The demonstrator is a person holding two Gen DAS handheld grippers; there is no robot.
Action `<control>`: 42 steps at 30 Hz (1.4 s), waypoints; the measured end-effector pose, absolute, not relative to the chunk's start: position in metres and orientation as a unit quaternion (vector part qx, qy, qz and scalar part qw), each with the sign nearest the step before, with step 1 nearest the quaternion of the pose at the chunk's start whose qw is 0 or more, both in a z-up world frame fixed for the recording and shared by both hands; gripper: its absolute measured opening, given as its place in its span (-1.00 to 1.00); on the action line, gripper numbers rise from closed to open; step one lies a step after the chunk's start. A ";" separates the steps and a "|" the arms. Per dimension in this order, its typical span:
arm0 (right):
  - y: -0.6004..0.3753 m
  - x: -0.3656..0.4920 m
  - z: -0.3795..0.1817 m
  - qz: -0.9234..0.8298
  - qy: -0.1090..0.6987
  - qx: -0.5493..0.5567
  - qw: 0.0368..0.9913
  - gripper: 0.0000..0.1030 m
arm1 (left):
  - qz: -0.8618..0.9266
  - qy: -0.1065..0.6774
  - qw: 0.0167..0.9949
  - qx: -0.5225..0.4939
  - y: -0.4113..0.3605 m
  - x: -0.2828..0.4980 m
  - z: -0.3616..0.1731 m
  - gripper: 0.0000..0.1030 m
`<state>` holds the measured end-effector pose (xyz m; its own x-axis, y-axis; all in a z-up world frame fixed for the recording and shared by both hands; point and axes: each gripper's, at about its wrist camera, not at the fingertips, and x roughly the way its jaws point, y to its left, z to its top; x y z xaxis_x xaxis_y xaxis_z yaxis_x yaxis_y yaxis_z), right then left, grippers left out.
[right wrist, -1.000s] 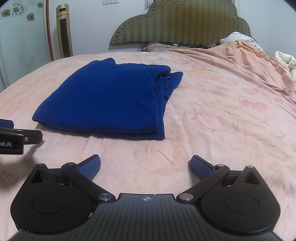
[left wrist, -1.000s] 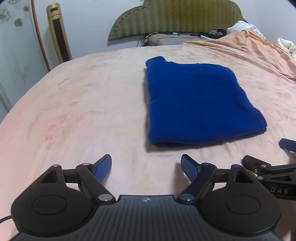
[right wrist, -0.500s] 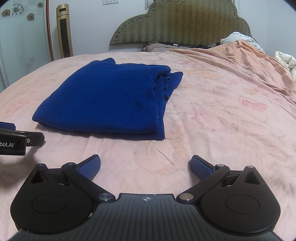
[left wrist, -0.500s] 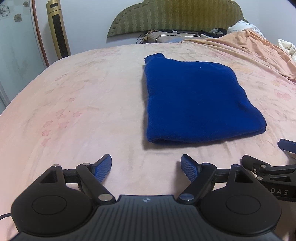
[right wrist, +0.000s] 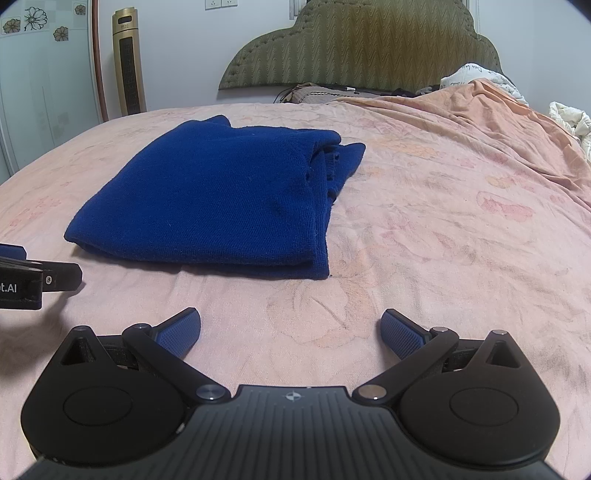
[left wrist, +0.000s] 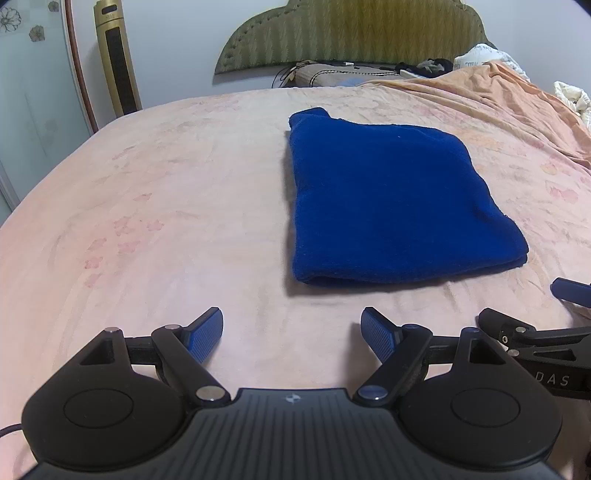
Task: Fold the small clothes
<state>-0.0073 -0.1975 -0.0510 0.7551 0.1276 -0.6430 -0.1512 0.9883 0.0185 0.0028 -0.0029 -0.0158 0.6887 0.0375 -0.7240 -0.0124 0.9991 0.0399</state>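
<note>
Left wrist: pillow [left wrist: 325, 74] behind folded sweater [left wrist: 388, 199].

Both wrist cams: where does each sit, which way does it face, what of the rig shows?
Left wrist: on the left gripper, angled down across the bed toward the headboard; folded blue garment ahead-right; right gripper's tip at right edge.
Right wrist: on the right gripper, same heading; garment ahead-left; left gripper's tip at left edge.
Shared: garment, bed, headboard, tower fan; both grippers open, empty.
</note>
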 end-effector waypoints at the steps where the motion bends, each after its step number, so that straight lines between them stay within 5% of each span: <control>1: -0.198 -0.007 -0.051 0.074 0.342 -0.017 0.937 1.00 | 0.012 0.394 0.919 0.013 -0.003 0.003 -0.016 0.59; 36: -0.197 -0.024 -0.023 0.085 0.390 0.059 0.915 1.00 | 0.006 0.397 0.918 0.008 -0.008 -0.007 -0.014 0.59; 42: -0.190 -0.039 -0.007 0.059 0.341 0.007 0.938 1.00 | 0.006 0.397 0.918 0.005 -0.006 -0.008 -0.014 0.59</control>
<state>-0.0395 -0.1904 -0.0074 0.7609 0.1149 -0.6386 -0.1054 0.9930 0.0530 -0.0080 -0.0062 -0.0143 0.6847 0.0147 -0.7287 -0.0073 0.9999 0.0134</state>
